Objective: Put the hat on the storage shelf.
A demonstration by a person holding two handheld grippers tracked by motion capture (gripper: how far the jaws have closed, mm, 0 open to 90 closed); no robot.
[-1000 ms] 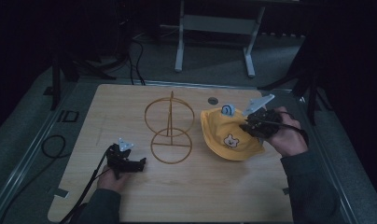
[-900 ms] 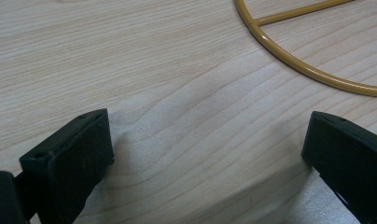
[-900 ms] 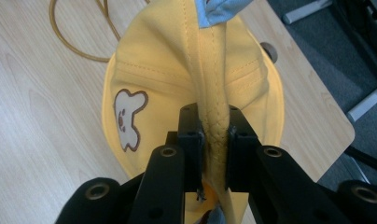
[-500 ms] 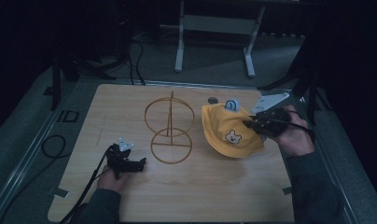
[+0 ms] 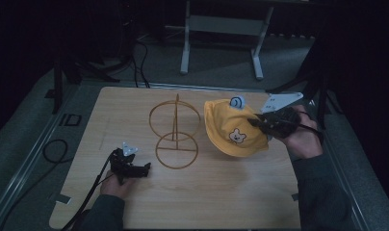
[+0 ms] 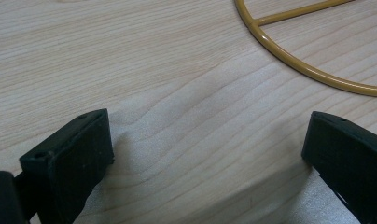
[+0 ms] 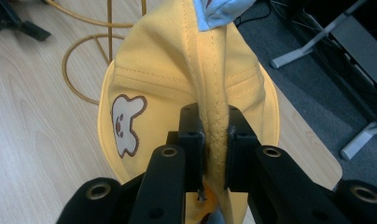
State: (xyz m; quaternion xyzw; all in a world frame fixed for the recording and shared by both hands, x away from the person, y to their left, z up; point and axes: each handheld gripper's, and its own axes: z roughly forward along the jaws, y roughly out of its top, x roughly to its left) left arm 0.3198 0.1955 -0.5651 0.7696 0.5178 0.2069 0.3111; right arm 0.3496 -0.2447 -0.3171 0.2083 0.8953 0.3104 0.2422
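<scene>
A yellow bucket hat [image 5: 233,130] with a bear patch [image 5: 238,136] and a small blue tab [image 5: 237,102] lies partly lifted off the table, right of a gold wire stand [image 5: 175,130]. My right gripper [image 5: 255,121] is shut on a fold of the brim; in the right gripper view its jaws [image 7: 214,137] pinch the stitched edge of the hat [image 7: 177,70]. My left gripper [image 5: 144,168] rests on the wood near the front left, open with nothing between its fingers [image 6: 205,154]. The stand's base ring [image 6: 308,70] lies just ahead of it.
The wooden table [image 5: 207,202] has bare room along its front and left. A black cable [image 5: 94,190] trails from the left gripper off the front edge. White frame legs [image 5: 185,53] stand on the grey floor beyond the table.
The right gripper has raised the pinched brim a little, and the hat has tilted up with it. The left gripper has not moved.
</scene>
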